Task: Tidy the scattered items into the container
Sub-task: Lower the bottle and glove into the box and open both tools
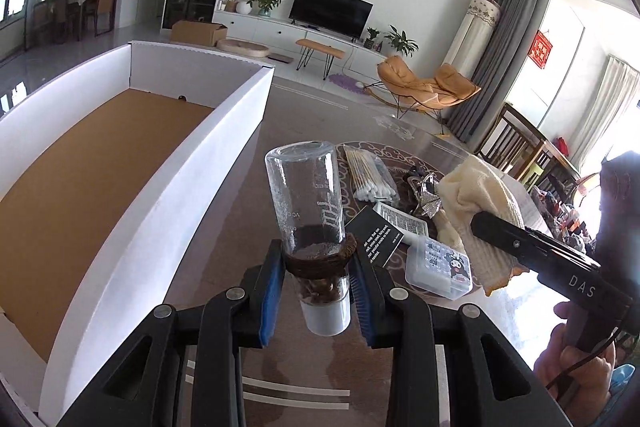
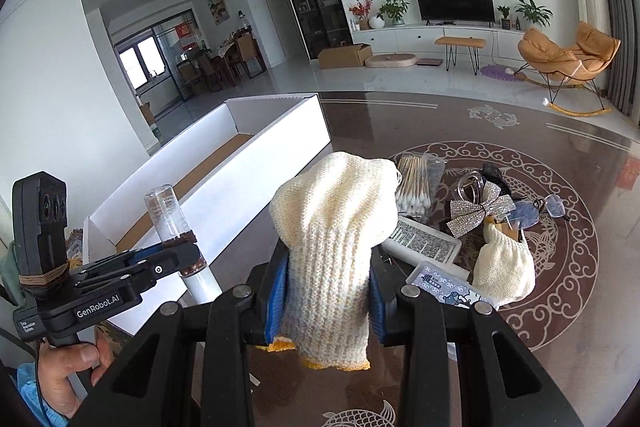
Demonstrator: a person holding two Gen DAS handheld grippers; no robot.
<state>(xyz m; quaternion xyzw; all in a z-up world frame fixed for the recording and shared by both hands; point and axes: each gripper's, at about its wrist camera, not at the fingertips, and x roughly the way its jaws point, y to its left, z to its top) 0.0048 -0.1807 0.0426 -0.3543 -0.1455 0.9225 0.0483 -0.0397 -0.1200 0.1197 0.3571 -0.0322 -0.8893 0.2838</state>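
Between the left gripper pads, a clear bottle is clamped; the right gripper pinches a knit glove. Both should clear the white box wall before release; clutter remains beyond.

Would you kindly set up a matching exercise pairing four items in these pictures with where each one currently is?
Things:
1. glass bottle
2. knitted glove
3. cotton swabs
4. white box

Places:
A. lying on the table in a clear packet
B. clamped in the right gripper
C. standing open at the table's left side
D. clamped in the left gripper

Pairs: 1-D, 2-B, 3-A, 4-C
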